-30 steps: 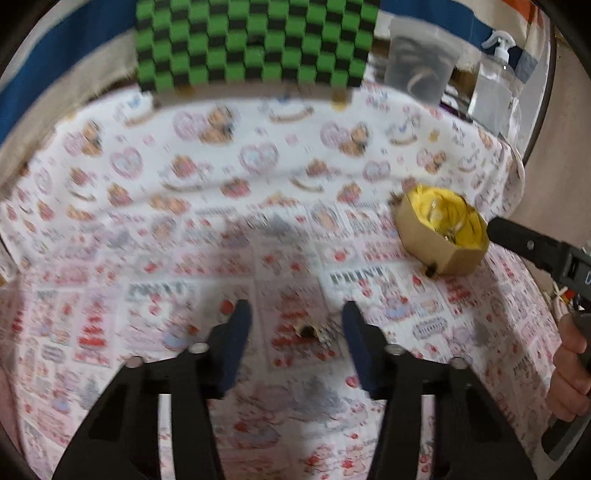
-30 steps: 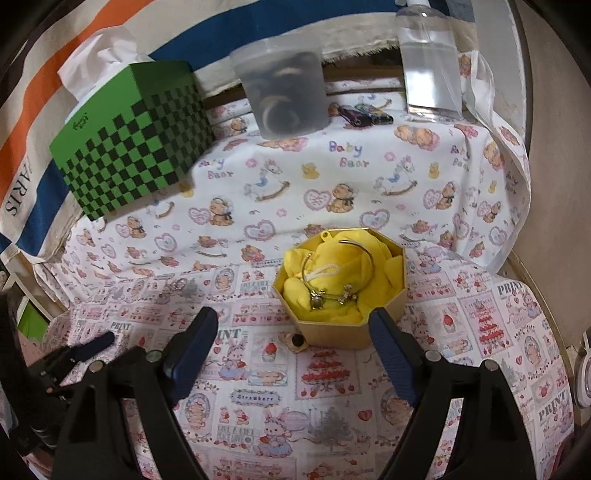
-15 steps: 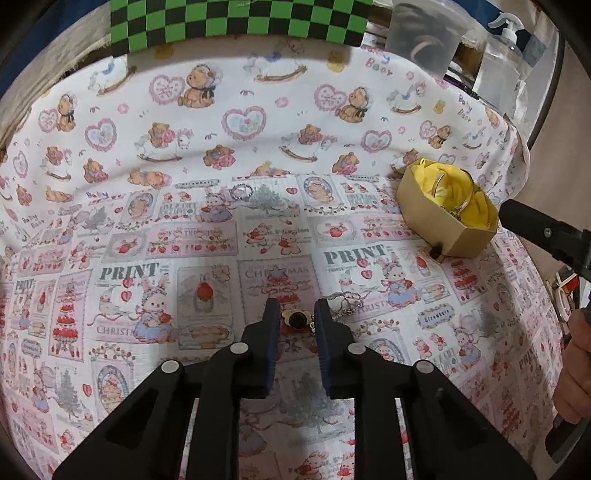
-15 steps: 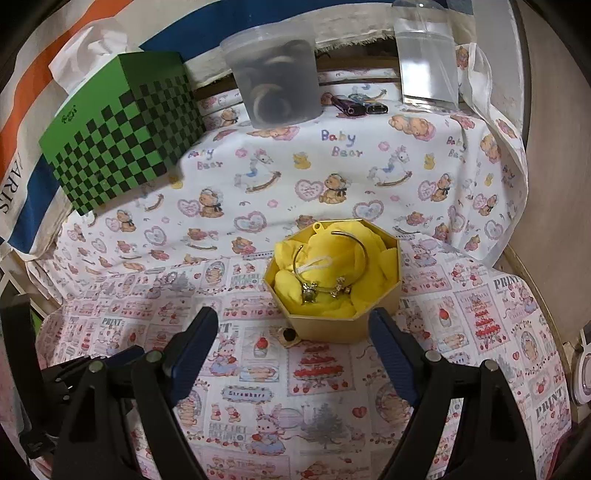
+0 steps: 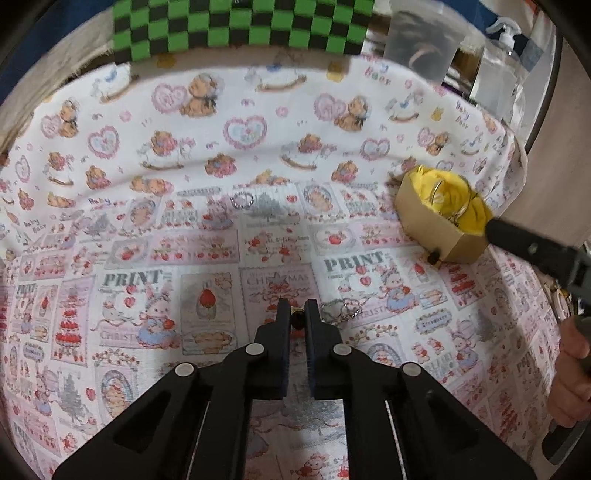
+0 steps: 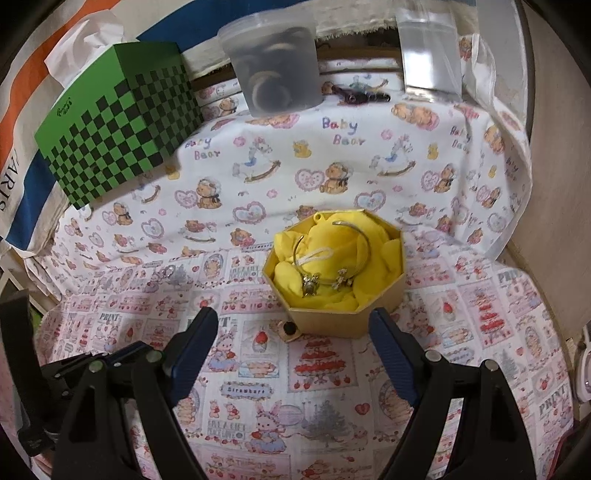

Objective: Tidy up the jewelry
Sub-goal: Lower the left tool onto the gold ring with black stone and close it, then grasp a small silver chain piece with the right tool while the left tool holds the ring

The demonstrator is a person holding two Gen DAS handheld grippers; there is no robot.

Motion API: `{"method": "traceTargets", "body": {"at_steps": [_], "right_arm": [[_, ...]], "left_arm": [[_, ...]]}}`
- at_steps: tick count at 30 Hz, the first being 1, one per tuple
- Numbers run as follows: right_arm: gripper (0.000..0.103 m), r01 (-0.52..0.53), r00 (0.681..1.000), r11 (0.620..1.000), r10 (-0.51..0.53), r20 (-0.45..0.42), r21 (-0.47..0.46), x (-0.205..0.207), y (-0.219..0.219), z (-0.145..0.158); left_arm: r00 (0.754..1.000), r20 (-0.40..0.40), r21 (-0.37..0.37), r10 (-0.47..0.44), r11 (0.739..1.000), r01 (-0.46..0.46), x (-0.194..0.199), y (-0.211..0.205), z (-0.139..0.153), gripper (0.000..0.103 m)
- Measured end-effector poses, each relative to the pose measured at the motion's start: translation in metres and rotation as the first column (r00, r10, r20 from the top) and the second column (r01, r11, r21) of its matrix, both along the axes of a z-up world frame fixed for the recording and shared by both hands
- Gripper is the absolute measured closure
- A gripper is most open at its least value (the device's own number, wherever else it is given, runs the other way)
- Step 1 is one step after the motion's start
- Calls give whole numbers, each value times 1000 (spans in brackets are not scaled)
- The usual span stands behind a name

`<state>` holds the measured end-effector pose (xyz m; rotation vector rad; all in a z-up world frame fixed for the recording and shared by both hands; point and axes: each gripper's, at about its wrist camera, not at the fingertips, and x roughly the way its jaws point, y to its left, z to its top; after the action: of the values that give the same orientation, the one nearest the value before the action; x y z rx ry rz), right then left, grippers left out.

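Two bangles (image 6: 332,254), one octagonal box (image 6: 332,321).

My left-wrist camera sits low, close over printed cloth (image 5: 207,155), angled down past its own fingers toward far checkered box (image 5: 240,26). My right-wrist camera looks down near octagonal box (image 6: 332,317). Both views share cloth, octagonal box (image 5: 428,225), checkered box (image 6: 118,125).

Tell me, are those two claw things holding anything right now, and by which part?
The left gripper has just closed its fingers on a necklace's dark pendant; the chain trails on the cloth. The right gripper is open, holding nothing.
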<state>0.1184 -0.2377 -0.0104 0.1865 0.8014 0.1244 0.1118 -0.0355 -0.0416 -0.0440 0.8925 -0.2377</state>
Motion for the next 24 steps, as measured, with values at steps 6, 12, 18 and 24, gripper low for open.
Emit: {"method": "traceTargets", "body": {"at_steps": [6,12,18,24], "right_arm": [[28,-31,998,999,31,-61,-10,8,10,-14],[59,-60,989,998,57,-137,-20,20,21,-38],[74,-45,987,999,45,-152,2,34,20,-50],[82,-28,991,999,25,-130,-21,40,21,-50]], "left_arm": [[995,95,-7,36,999,-35,-10,10,20,97],[987,134,-2,86,996,-87,-9,22,28,97],[986,128,-14,107,994,-107,-6,29,27,97],[984,134,-22,115,993,-113,-7,32,29,97]]}}
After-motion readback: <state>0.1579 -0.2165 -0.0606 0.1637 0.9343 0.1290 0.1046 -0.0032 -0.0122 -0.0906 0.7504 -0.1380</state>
